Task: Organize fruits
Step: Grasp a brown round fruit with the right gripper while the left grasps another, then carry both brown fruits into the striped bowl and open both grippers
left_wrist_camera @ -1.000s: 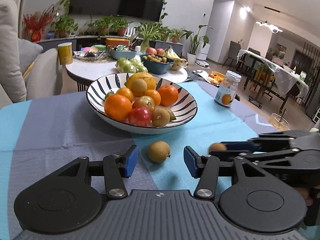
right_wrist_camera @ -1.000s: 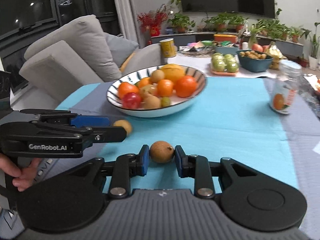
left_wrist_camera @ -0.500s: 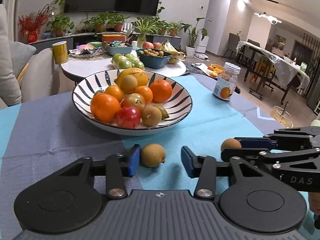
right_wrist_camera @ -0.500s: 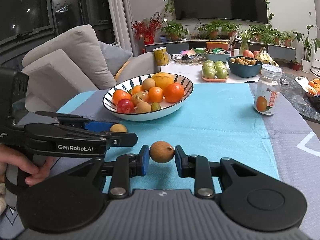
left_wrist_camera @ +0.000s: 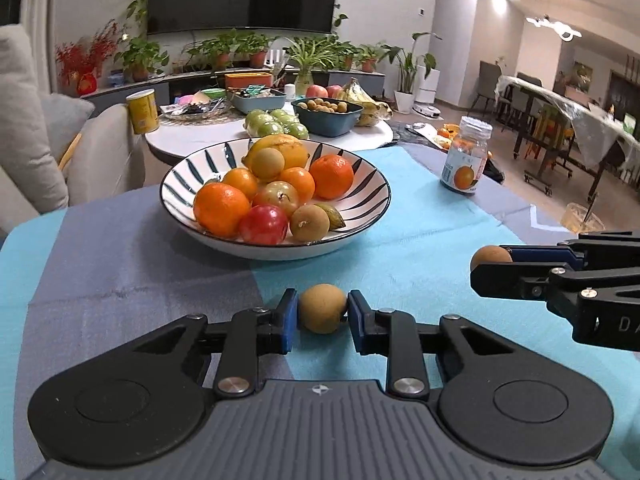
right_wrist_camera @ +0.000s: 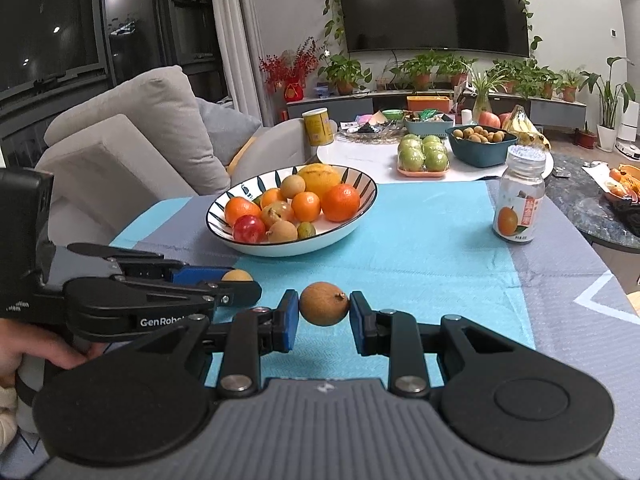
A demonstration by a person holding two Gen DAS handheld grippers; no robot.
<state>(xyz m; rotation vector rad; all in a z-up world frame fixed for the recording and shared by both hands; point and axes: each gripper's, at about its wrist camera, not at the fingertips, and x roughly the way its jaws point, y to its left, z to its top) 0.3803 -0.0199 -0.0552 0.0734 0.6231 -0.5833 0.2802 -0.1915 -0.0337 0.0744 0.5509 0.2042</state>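
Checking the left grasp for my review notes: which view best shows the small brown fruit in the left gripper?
The left wrist view: the brown fruit sits centred, whole, between the left gripper pads, whose jaws have just been closing. In the right wrist view that gripper's fingers hide all but the top of the fruit.

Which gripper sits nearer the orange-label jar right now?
Right. The right gripper, holding a longan, is on the orange-label jar's side of the table; the left gripper is beyond it, farther away.

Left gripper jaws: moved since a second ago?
Yes. The left gripper has just been closing; its pads now touch the brown fruit in front of the striped bowl.
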